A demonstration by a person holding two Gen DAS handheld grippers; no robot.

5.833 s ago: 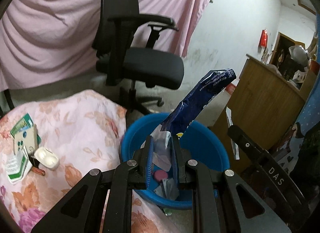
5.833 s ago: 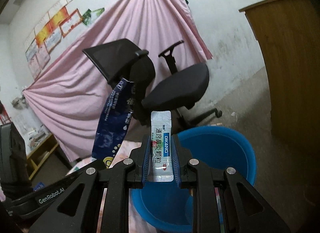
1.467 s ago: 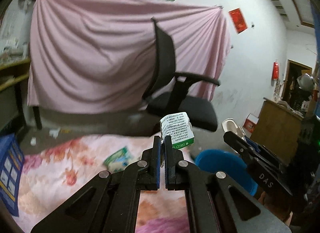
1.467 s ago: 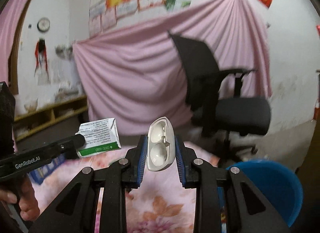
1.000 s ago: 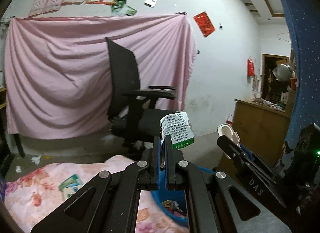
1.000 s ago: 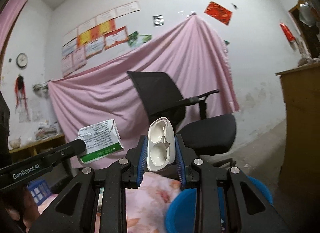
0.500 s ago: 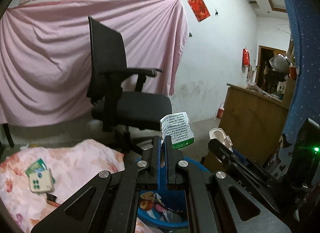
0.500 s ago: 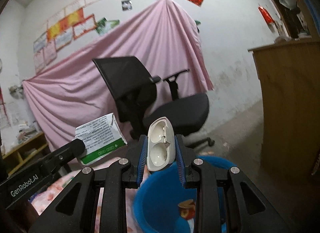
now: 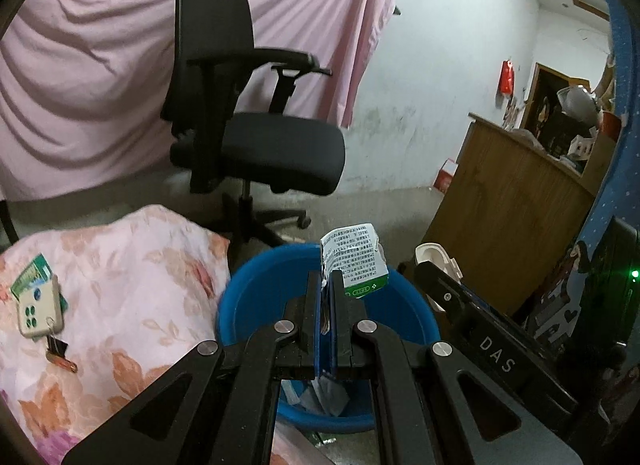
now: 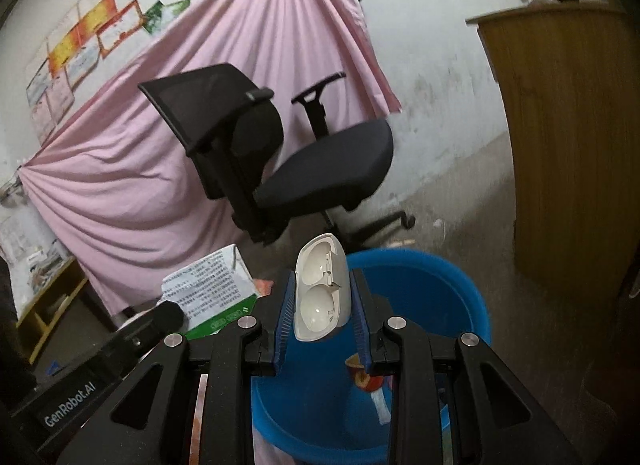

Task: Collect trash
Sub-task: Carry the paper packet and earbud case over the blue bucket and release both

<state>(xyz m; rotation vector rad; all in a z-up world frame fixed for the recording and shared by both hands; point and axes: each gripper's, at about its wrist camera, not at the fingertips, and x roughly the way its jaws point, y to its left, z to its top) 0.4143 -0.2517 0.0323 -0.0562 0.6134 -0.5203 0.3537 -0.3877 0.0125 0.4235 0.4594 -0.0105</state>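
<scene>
- Above a blue plastic basin (image 9: 256, 289), the left gripper (image 9: 329, 285) is clamped on a flattened green-and-white carton (image 9: 356, 261), which sticks up past its fingertips.
- Beside it, the right gripper (image 10: 323, 297) pinches an open white earbud case (image 10: 322, 289) upright between its blue pads, over the same basin (image 10: 460, 285).

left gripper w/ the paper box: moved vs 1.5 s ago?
Yes. The left gripper, shut on the paper box, has swung from over the floral cloth to above the blue bucket, tilting downward toward it.
</scene>
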